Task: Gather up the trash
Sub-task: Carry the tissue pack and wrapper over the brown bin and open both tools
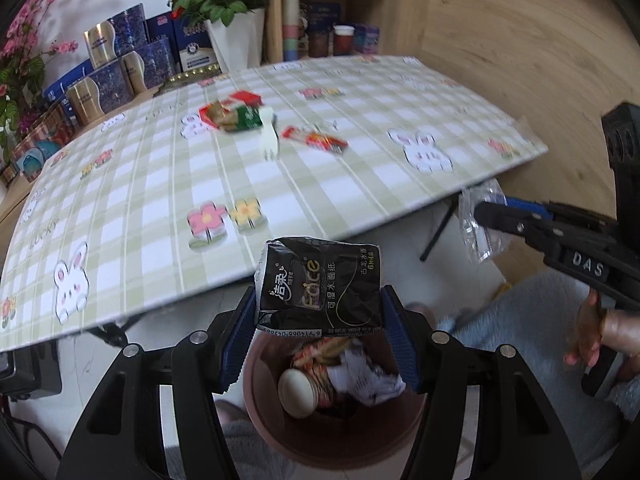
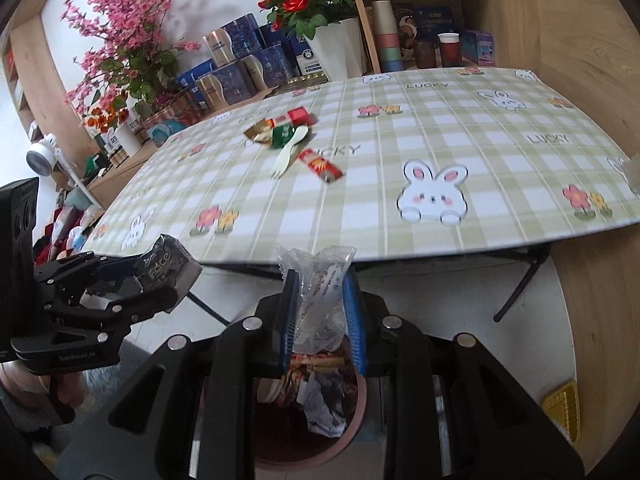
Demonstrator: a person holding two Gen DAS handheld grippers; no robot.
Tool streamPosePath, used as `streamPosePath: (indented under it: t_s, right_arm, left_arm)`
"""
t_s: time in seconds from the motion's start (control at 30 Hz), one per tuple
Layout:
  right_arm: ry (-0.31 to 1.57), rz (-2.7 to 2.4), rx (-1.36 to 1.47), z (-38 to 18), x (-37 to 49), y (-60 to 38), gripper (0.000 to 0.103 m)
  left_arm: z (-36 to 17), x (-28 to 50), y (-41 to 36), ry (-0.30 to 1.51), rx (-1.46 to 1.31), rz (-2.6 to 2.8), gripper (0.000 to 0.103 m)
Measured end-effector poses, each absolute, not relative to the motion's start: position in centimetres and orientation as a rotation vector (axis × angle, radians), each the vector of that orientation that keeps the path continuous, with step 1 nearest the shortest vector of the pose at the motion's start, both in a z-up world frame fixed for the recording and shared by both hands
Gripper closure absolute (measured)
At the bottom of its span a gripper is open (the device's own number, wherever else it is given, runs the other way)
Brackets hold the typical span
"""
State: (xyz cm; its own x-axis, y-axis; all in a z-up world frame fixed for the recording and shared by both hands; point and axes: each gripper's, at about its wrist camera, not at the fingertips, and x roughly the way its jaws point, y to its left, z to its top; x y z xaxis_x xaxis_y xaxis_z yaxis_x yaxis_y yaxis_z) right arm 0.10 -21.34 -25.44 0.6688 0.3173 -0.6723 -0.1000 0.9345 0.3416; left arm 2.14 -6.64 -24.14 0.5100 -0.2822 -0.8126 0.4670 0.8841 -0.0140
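My left gripper is shut on a black tissue pack and holds it above a brown trash bin that has wrappers and a round lid inside. In the right wrist view the same gripper and tissue pack appear at the left. My right gripper is shut on a crumpled clear plastic wrapper, over the bin. On the checked tablecloth lie a cream plastic fork, a red wrapper and a heap of red and green packets.
The table's front edge runs just beyond both grippers, with black folding legs under it. Boxes, flower pots and cups fill the back shelf. A wooden wall stands at the right. A yellow tray lies on the floor.
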Motion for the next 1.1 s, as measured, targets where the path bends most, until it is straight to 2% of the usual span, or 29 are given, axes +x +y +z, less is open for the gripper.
streamPosePath:
  t_s: [0.23,0.43,0.7,0.77,0.83,0.9,1.1]
  right_arm:
    - [0.817,0.243,0.319,-27.6,-2.1,-22.0,0.077]
    - [0.803,0.249,0.348,-27.8,-2.4,-22.6,0.077]
    - [0.814,0.259,0.352,-28.2,-2.3,-22.6,0.077]
    - [0.822,0.260,0.347,-28.3,-2.1,-22.5,0.078]
    - [0.830,0.262,0.337,-28.4,-2.0,-22.2,0.077]
    - [0.839,0.265,0.321,-28.5,-1.8,-21.8,0.077]
    - [0.869,0.273,0.271,-28.9,-1.5,-20.6,0.077]
  left_arm:
    - [-26.7,-0.3,-7.6,0.997,0.275,-0.465,0.043]
    - [-30.0,0.7,-7.9,1.123,0.268,-0.430,0.043]
    - [-32.2,2.0,-9.1,1.166,0.349,-0.415,0.042]
    - [-32.1,2.3,-9.3,1.157,0.350,-0.434,0.038]
    - [-31.7,2.3,-9.2,1.127,0.338,-0.441,0.020]
    - [-30.8,2.4,-8.7,1.077,0.305,-0.447,0.013]
    - [-29.4,3.3,-6.1,1.008,0.252,-0.378,0.009]
